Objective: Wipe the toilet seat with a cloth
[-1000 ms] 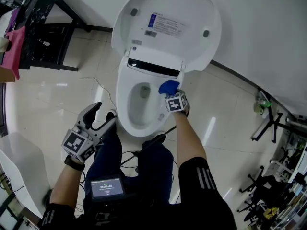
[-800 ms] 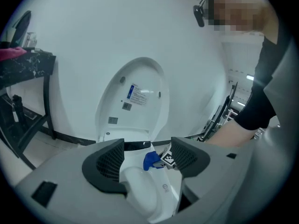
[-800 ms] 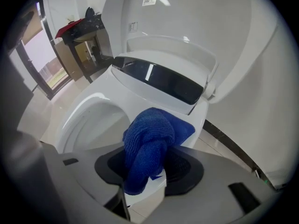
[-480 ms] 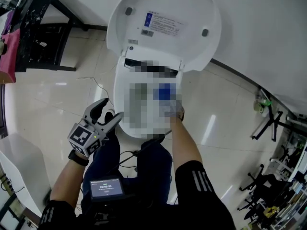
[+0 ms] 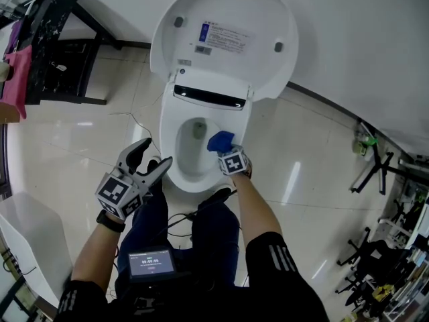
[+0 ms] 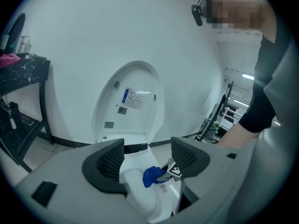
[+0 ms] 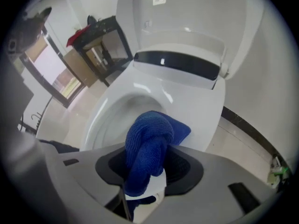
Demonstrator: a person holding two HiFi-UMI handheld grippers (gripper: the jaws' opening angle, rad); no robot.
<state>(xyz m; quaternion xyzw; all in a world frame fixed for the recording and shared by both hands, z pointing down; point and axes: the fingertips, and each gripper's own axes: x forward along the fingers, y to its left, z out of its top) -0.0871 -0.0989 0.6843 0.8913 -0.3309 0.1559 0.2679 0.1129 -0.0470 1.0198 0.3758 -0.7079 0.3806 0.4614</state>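
Your right gripper [image 5: 226, 151] was clenched on the blue cloth [image 5: 220, 141]; its jaws were closed on the bunched fabric, which bulged out ahead of them and hung a little below; the cloth lay on the right side of the toilet seat [image 5: 169, 136], about halfway along that side, at the inner edge just beside the bowl [image 5: 192, 156], and it looked to be touching the seat there; your right forearm reached forward over your knee to hold it in place

Your left gripper [image 5: 151, 159] was released, with its jaws wide apart and nothing held between them; you held it off the front left of the toilet, near the seat's front edge but apart from it, over your left leg, pointing towards the toilet; in the left gripper view the seat and the cloth showed through the gap between the jaws, well beyond them

The lid [image 5: 224, 12] stood raised behind the seat, near the wall, with a printed label [image 5: 224, 39] on its inner face; a thin cable [image 5: 143, 127] ran over the pale floor tiles [image 5: 80, 146] left of the toilet; a black table [image 5: 64, 42] stood at the far left with something pink [image 5: 19, 66] hanging at its edge; a small screen [image 5: 151, 262] sat on your chest
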